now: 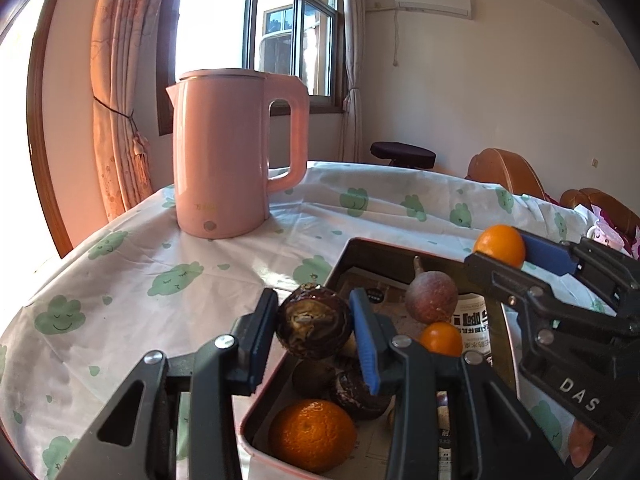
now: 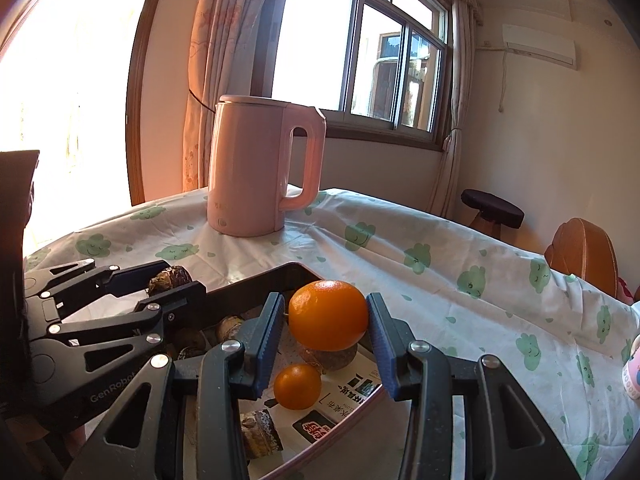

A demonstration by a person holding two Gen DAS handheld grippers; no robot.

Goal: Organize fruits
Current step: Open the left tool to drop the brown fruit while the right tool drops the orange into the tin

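Above the tray [image 2: 256, 280], both grippers hold fruit.

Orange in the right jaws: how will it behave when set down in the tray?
The orange is round and smooth, so it will likely roll. It looks firm, undented by the right gripper. The tray wall should stop it.

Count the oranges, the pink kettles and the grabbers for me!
Oranges: 3 (held orange, small orange, big orange)
Pink kettles: 1 (pink kettle)
Grippers: 2 (left gripper on brown fruit, right gripper on held orange)
Total: 6
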